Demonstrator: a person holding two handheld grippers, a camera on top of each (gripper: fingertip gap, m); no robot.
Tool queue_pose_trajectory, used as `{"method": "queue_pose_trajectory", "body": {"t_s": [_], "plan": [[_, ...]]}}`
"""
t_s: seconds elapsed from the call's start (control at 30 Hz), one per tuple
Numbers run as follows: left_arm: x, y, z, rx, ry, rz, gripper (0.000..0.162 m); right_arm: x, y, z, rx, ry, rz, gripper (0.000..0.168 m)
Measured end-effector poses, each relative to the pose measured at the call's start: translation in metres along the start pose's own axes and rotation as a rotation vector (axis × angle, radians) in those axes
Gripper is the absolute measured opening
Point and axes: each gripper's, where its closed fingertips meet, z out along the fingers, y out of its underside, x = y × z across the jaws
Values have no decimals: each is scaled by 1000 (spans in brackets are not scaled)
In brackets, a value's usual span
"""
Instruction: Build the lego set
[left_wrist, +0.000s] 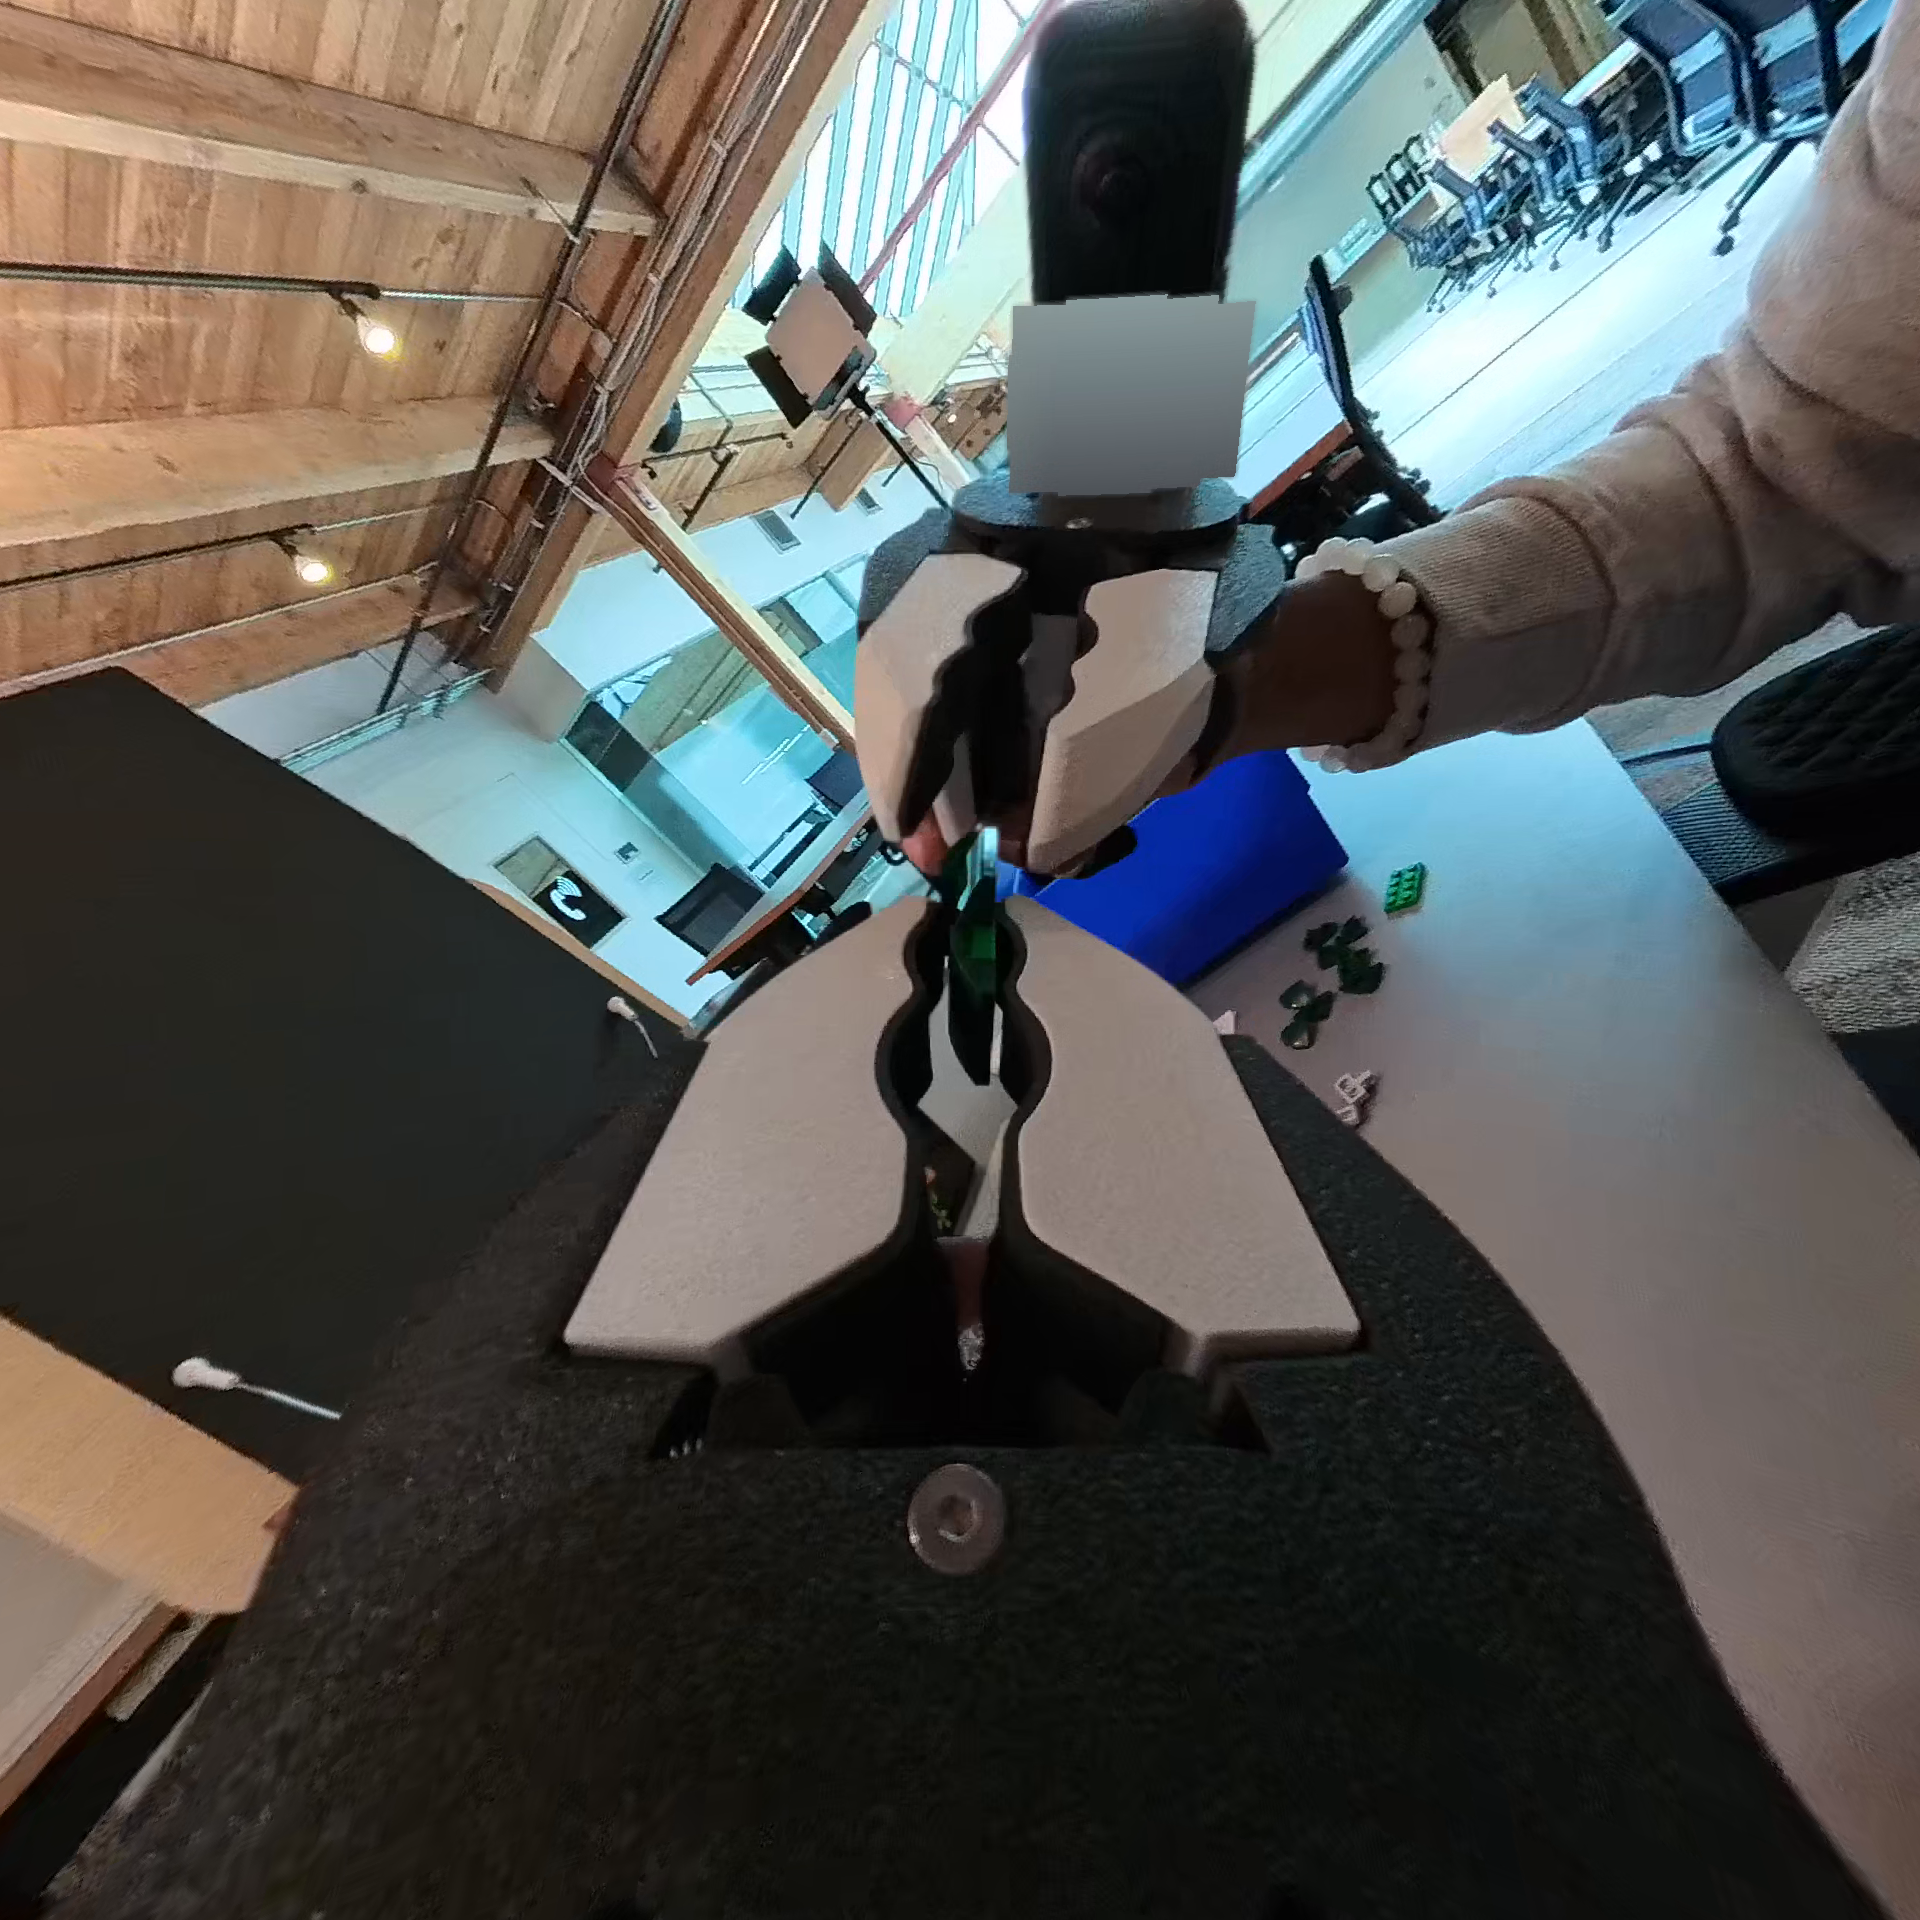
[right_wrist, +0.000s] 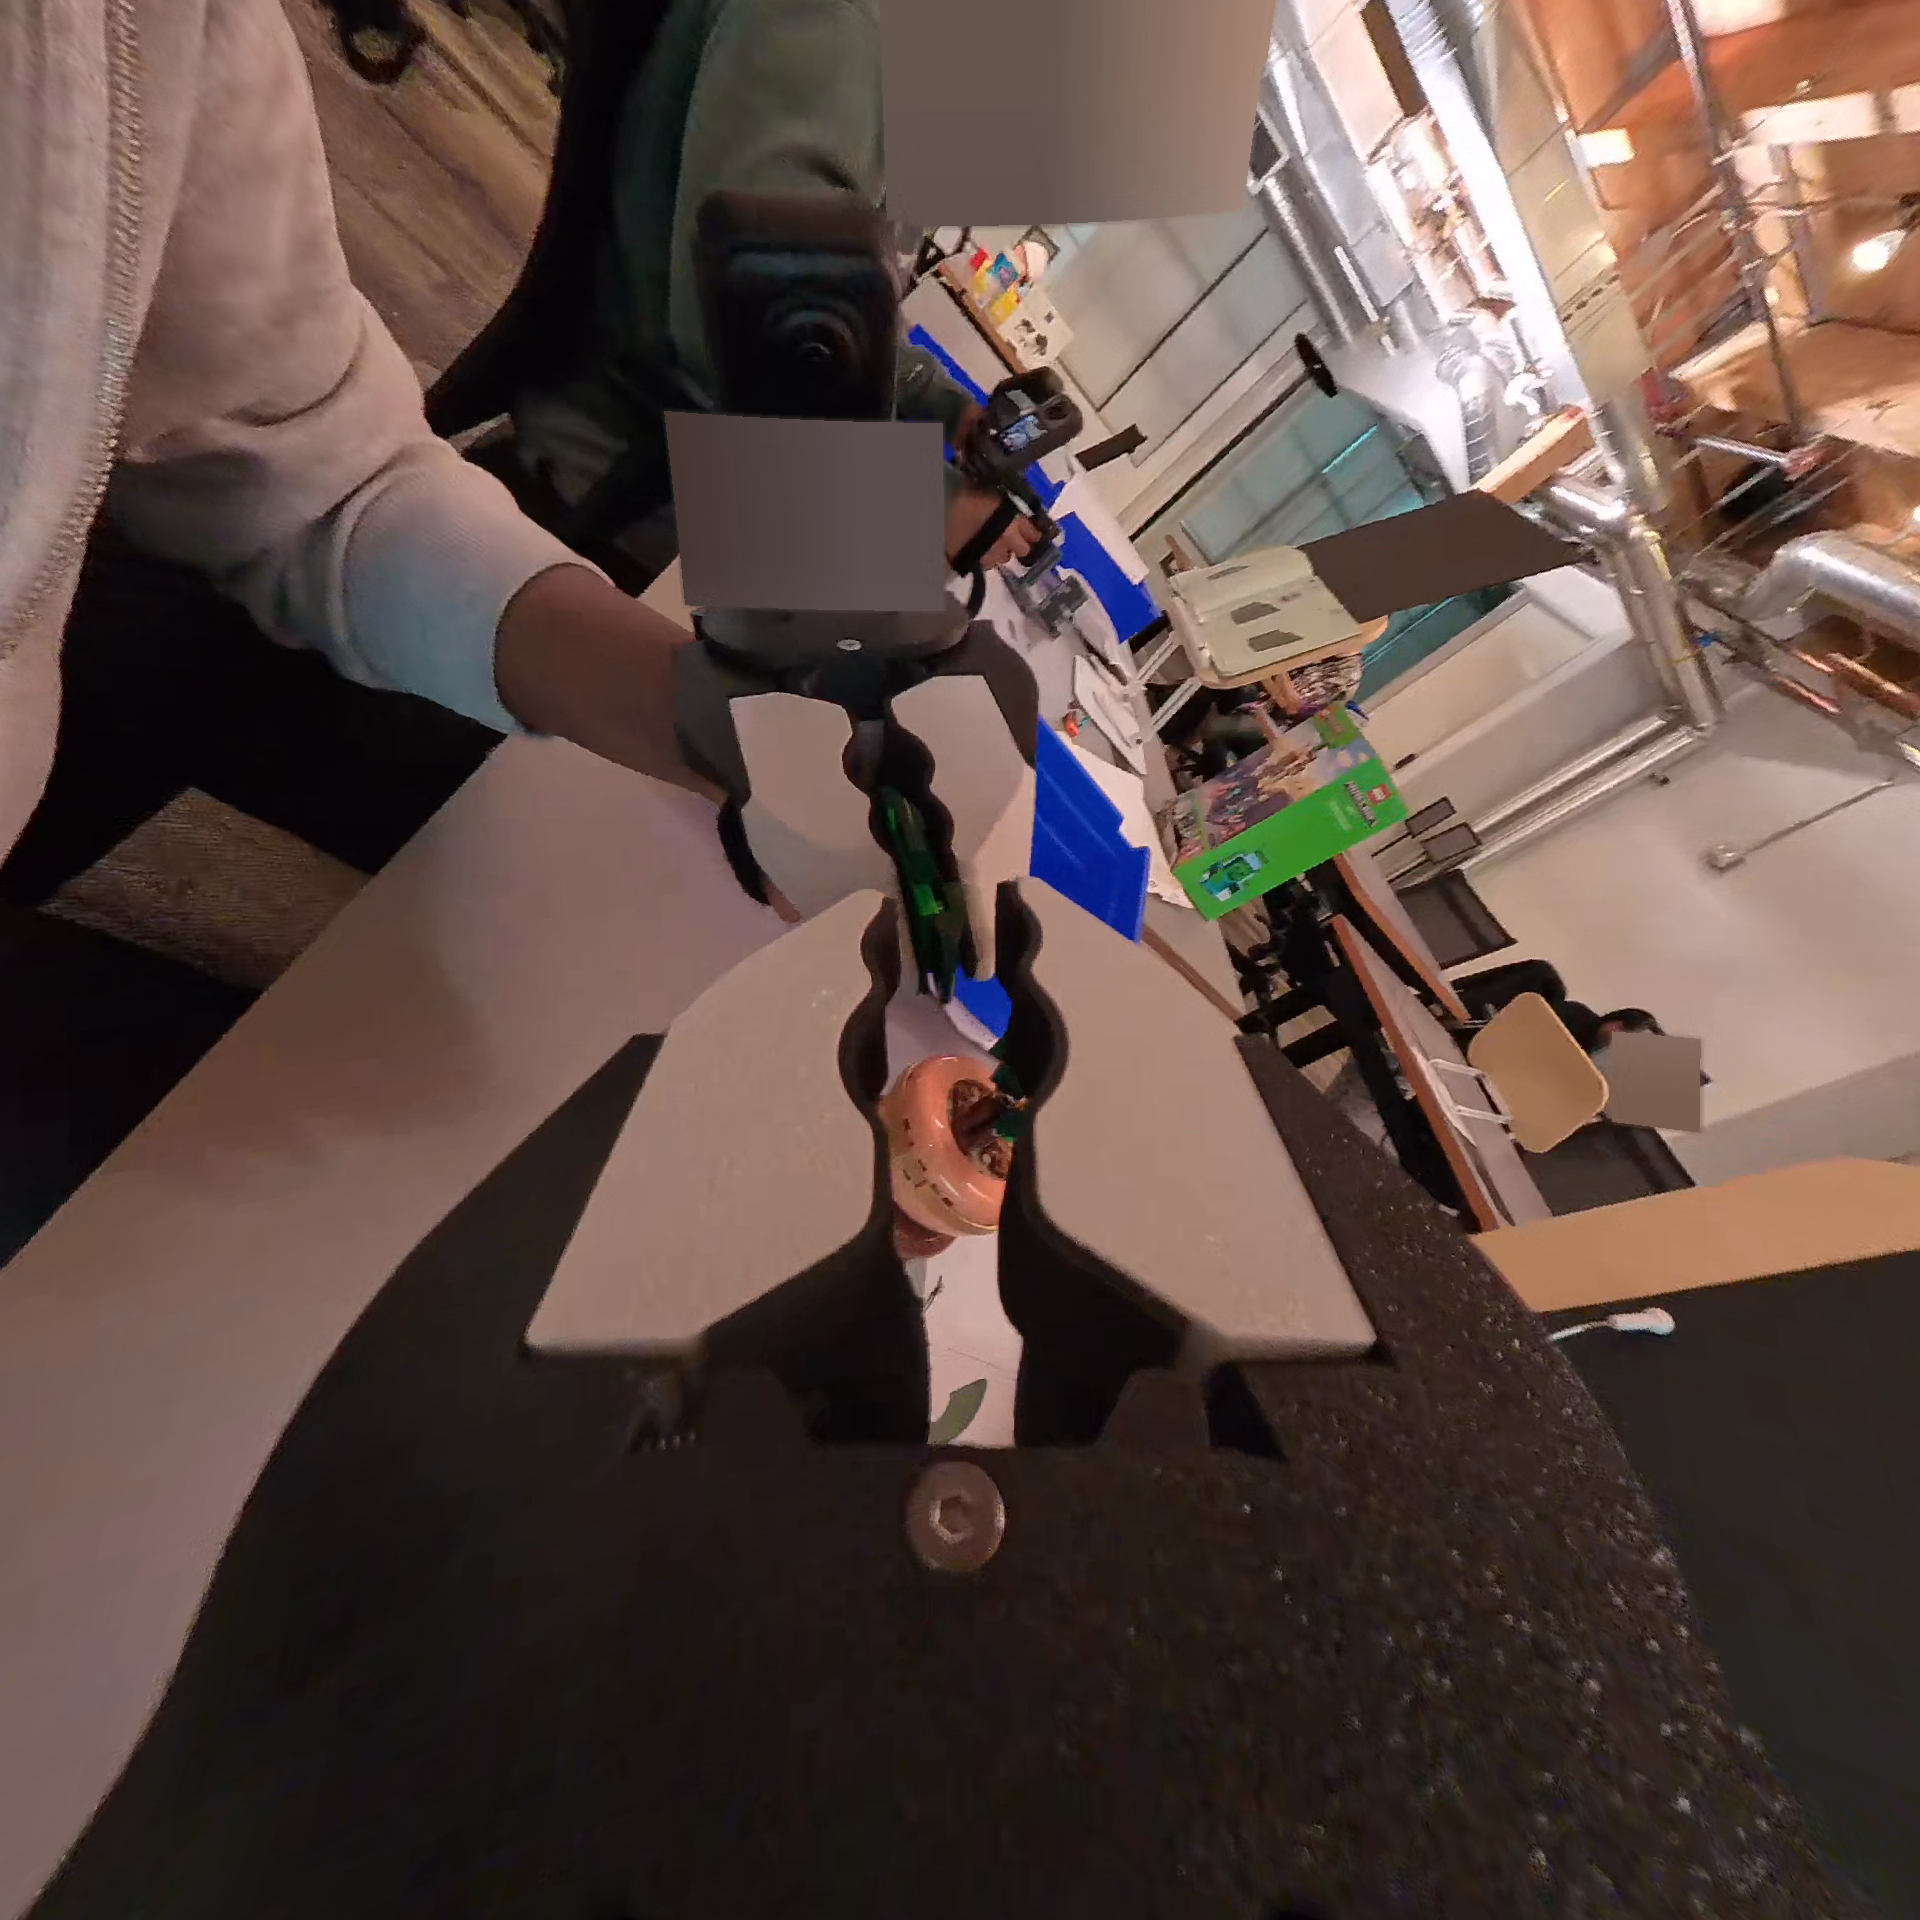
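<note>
White table (left_wrist: 1558, 1195), loose green pcs (left_wrist: 1340, 961) on it. Both grippers, left (left_wrist: 966, 914) & right (right_wrist: 940, 914), pinch green lego assembly (left_wrist: 971, 935) midair.

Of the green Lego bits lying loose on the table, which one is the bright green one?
The small studded plate, lying farthest from the left gripper on the table. The leaf-shaped pieces nearer to it are dark green and irregular.

From my right tool's camera, a green set box (right_wrist: 1283, 831) at 2 o'clock on the far counter (right_wrist: 1195, 914) bears printed artwork and a brand logo. From my left tool's camera, a black sign (left_wrist: 575, 902) at 9 o'clock on a far wall carries a white handset symbol. I see no legible numerals.
</note>
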Motion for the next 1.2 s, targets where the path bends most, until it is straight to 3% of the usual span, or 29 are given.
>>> {"method": "queue_pose_trajectory", "body": {"t_s": [0.13, 0.4, 0.53, 0.63, 0.93, 1.2], "plan": [[5, -1, 2, 3, 26, -16, 7, -4, 2, 1, -13, -25, -13, 7], [13, -2, 3, -2, 67, -6, 7, -11, 2, -4, 12, -113, 35, 6], [10, -3, 4, -13, 37, 32, 15, -11, 6, -5, 15, -133, 49, 5], [13, -3, 4, -11, 42, 65, 9, -12, 5, -6, 10, -135, 45, 5], [16, -9, 2, 27, 88, 59, 5, -15, -5, -4, 0, -59, -140, 5], [24, -10, 3, 23, 100, 72, 5, -22, -5, -7, 29, -125, 9, 4]]}}
